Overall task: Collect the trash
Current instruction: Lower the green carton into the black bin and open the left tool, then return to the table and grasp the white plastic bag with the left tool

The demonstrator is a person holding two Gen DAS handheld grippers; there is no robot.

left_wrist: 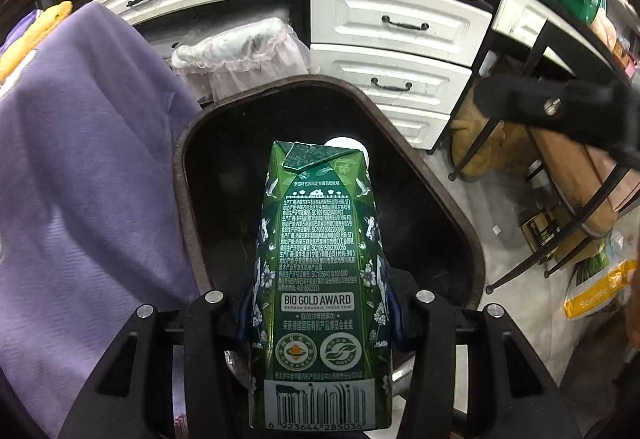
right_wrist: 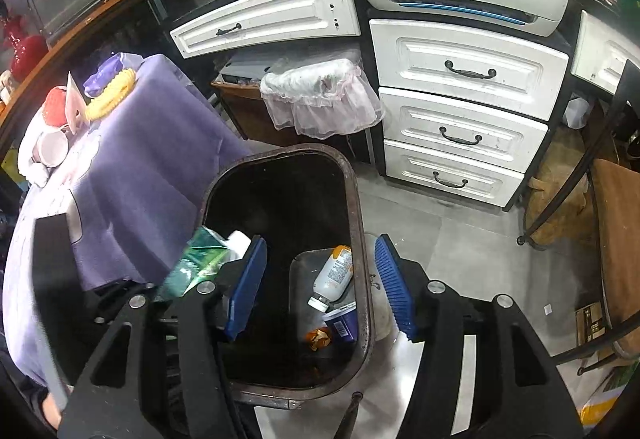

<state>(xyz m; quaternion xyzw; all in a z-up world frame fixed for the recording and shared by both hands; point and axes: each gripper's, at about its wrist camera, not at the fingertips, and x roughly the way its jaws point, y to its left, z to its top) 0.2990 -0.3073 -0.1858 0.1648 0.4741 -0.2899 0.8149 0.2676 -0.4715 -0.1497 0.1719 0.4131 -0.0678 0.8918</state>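
My left gripper point(left_wrist: 318, 303) is shut on a green milk carton point(left_wrist: 316, 279) and holds it over the open dark trash bin point(left_wrist: 180, 175). The carton also shows in the right wrist view point(right_wrist: 196, 263), at the bin's left side. My right gripper point(right_wrist: 320, 283) is open and empty, its blue pads point(right_wrist: 244, 287) spread above the bin point(right_wrist: 356, 199). Inside the bin lie a white bottle point(right_wrist: 334, 273), a small blue cup point(right_wrist: 342, 325) and an orange wrapper point(right_wrist: 319, 337).
A table with a purple cloth point(right_wrist: 148, 175) stands left of the bin, holding a pink mug point(right_wrist: 52, 149) and a yellow item point(right_wrist: 110, 97). White drawers point(right_wrist: 468, 107) stand behind. A black-framed chair point(right_wrist: 600, 199) is at the right.
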